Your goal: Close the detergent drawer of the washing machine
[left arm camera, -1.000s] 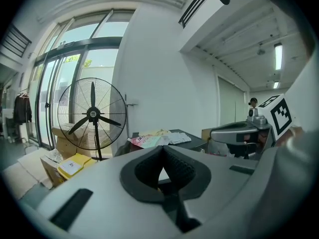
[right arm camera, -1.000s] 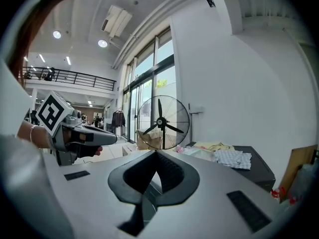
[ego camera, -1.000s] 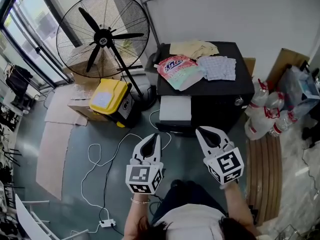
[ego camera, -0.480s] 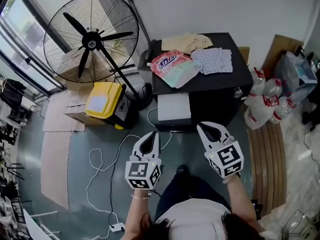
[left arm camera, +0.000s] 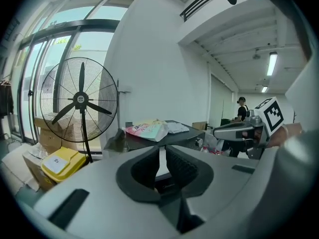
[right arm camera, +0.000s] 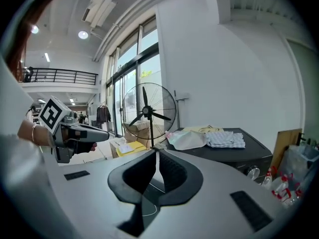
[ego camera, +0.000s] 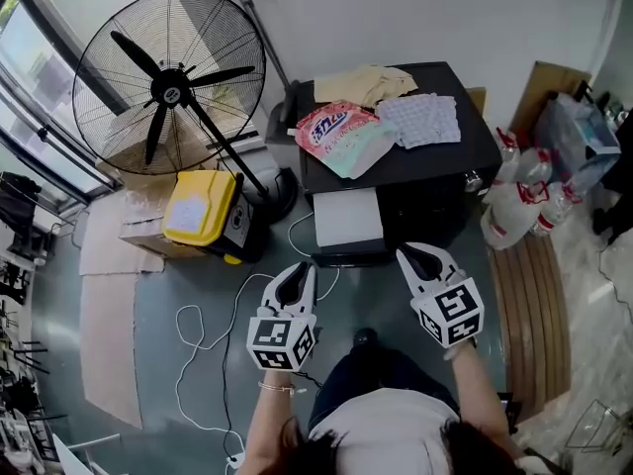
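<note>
My left gripper (ego camera: 311, 267) is opening a little, nothing in it. My right gripper (ego camera: 404, 253) is shut, empty. The white drawer (ego camera: 346, 216) sticks out near them.

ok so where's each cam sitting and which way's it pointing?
Head view: on the head, steeply down onto washing machine and its pulled-out drawer; shows left gripper, right gripper, forearms, torso.
Left gripper view: on the left gripper, along its opening fingers, nothing between them, toward the machine; right gripper at right.
Right gripper view: on the right gripper, along its shut fingers toward the fan; left gripper at left.
Shared: both gripper views show fan and pink bag on the machine.
</note>
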The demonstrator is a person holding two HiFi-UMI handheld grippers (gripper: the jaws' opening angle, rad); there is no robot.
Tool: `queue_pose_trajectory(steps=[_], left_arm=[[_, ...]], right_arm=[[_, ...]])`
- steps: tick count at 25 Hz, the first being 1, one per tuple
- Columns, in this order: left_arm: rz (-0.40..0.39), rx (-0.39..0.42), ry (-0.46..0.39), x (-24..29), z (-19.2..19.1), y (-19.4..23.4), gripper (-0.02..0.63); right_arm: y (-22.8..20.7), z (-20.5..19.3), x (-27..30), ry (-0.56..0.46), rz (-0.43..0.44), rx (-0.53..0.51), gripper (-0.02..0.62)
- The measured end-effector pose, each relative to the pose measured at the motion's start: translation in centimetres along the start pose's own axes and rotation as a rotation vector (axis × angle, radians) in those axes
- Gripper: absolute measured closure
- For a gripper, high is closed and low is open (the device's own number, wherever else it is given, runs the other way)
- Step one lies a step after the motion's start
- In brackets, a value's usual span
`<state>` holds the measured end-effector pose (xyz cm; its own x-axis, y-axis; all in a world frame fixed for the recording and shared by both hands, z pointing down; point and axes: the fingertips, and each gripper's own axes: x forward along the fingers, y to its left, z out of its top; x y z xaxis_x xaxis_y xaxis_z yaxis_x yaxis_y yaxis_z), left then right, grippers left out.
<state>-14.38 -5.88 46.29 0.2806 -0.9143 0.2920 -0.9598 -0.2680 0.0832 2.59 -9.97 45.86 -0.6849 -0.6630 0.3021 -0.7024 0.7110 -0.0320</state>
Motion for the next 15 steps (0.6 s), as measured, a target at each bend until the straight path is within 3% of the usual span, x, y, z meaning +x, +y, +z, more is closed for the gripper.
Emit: queue_pose_trajectory(steps=[15], left_arm=[[-0.078,-0.093,0.066,2.9,-4.3,3.3,0.501]], right_arm=[[-0.4,-4.5,3.3,0.102,-0.038,0.043,0.515]])
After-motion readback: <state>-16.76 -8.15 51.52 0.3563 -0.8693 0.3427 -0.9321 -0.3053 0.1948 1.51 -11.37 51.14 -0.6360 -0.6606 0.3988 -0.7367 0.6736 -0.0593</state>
